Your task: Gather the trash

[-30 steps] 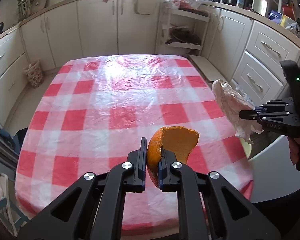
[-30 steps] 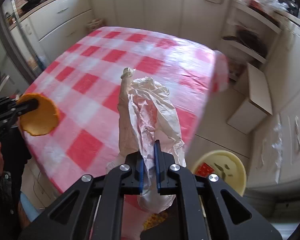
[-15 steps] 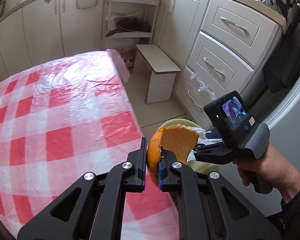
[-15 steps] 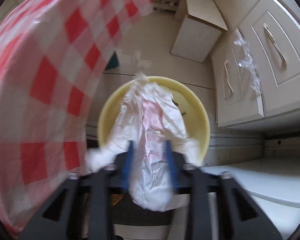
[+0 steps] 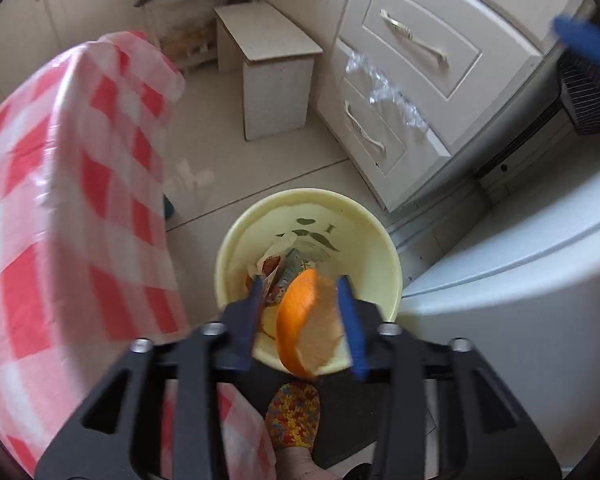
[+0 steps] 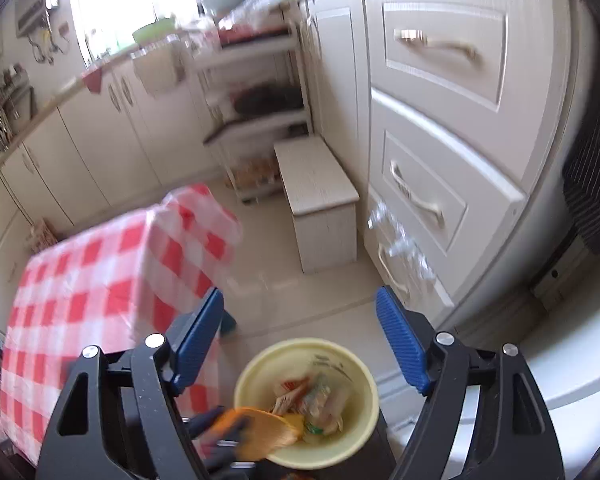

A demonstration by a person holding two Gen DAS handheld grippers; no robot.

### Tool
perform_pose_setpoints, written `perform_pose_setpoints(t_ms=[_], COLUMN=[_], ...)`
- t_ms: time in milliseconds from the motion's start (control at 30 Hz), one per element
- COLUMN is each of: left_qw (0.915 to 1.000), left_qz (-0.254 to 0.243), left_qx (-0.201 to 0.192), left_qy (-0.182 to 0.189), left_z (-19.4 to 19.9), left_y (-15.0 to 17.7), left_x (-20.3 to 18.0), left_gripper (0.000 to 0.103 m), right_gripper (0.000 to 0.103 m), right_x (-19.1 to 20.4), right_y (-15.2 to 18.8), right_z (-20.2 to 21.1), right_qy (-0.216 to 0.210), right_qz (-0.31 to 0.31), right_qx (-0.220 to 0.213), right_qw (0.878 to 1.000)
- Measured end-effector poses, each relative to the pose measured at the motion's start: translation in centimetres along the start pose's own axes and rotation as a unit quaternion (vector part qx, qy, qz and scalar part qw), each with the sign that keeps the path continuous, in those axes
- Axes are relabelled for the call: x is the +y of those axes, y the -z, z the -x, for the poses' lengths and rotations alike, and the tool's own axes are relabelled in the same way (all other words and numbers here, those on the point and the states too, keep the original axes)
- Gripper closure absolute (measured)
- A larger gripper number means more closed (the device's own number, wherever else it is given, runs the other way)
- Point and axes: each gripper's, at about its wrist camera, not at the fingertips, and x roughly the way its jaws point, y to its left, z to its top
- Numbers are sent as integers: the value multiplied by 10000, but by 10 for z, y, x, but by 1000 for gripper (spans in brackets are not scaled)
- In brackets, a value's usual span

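No writing can be read on anything here; the wrappers in the bin are too blurred. Low in the left wrist view, the left gripper (image 5: 306,316) points down over the yellow bin (image 5: 380,240), its jaws opening, the orange peel (image 5: 306,320) between the blue pads and apparently loose of them. The bin stands on the floor at lower centre, already holding crumpled wrappers (image 5: 288,260). In the right wrist view the right gripper (image 6: 300,340) has its jaws opening wide with nothing between them, above the bin's rim. The checked tabletop (image 5: 60,200) edge hangs close at the bin's left; white drawers (image 5: 412,64) close it in at right. Bare floor (image 5: 228,160) opens beyond, up to a small white stool (image 5: 272,52) at upper centre.
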Motion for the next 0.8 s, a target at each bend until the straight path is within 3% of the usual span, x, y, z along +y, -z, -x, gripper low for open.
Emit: perform_pose_setpoints(t_ms=[100,233,400,567,800], left_qw=[9999,9978,9903,9804,9604], left_qz=[88,123,207,583,1261], left_qx=[-51,-629,-1339,-1643,-1754], left_qy=[59,157,-293,-923,-1757], left_z=[3,51,124,189,258], left_y=[1,20,73,140,219], left_x=[1,20,60,121,197], left_gripper=[60,51,24,18,12], right_gripper=[27,27,24,15,8], right_x=[-1,1,28,76,161], right_y=[-1,-2,4,19,74], right_z=[5,-3,1,21,78], right_qy=[-67,-111,-138,-135,-721], right_qz=[-28,-47,341,901,1451], right_qx=[-118,-52,-24,-130,-379], right_qw=[9999,9999,9993,9958,9861])
